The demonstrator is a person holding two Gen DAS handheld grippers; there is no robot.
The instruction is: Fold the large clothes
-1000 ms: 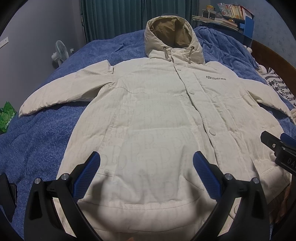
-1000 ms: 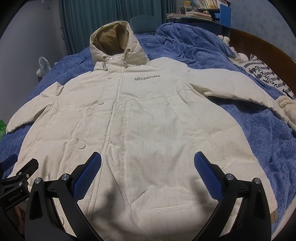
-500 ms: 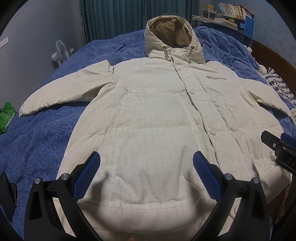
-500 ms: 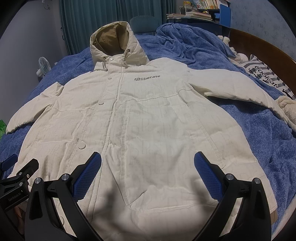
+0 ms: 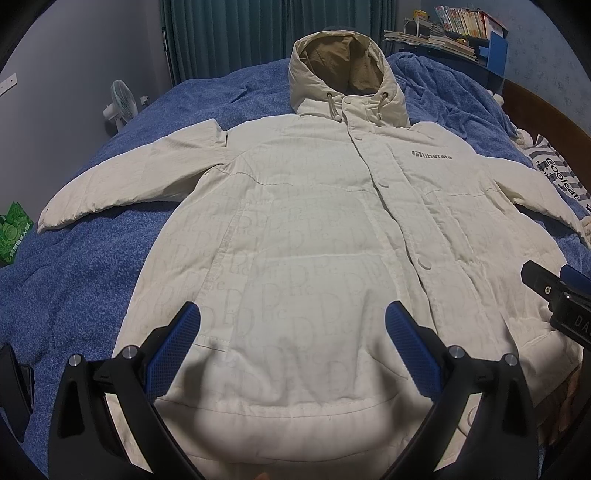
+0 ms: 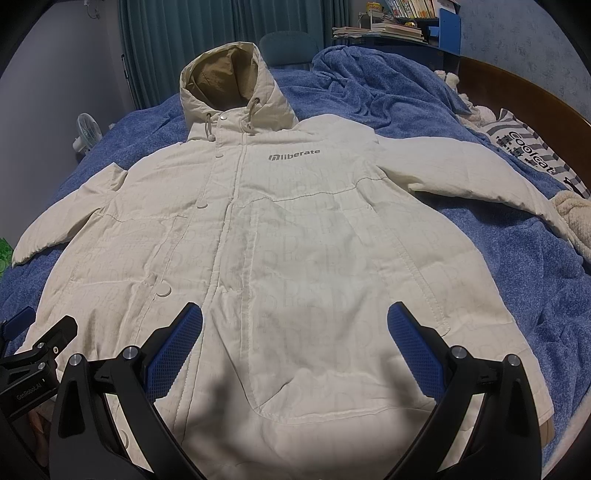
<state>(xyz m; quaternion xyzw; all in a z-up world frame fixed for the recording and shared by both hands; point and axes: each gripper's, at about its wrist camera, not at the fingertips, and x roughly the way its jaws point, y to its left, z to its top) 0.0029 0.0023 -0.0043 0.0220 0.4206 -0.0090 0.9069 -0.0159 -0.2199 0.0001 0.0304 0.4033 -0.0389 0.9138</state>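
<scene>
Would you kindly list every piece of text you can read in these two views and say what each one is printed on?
"liberate": grey print with a small logo on the chest of the cream hooded coat.
"Coolcat": on the striped pillow; the smaller line beneath is too small to read.
"GenRoboLAI" (last letters uncertain): on the left tongs, seen from the right wrist.
"DA", cut off at the frame edge: on the right tongs.
Faint repeated lettering across the coat fabric: only a large "D" is legible.
Book spines: unreadable.
Green packet: unreadable.

Cream coat (image 5: 314,229), faint tone-on-tone letters, grey "liberate" logo (image 5: 431,156), tan hood lining (image 5: 343,59). Blue fleece blanket (image 5: 85,280) over the bed. Teal curtain (image 5: 229,33) past the bed's far edge. Grey-and-white striped pillow (image 6: 532,151) at the bed's right edge. Black tongs (image 5: 291,332), blue dotted pads (image 5: 173,350). Green patterned pack (image 5: 13,230) off the left edge.
</scene>
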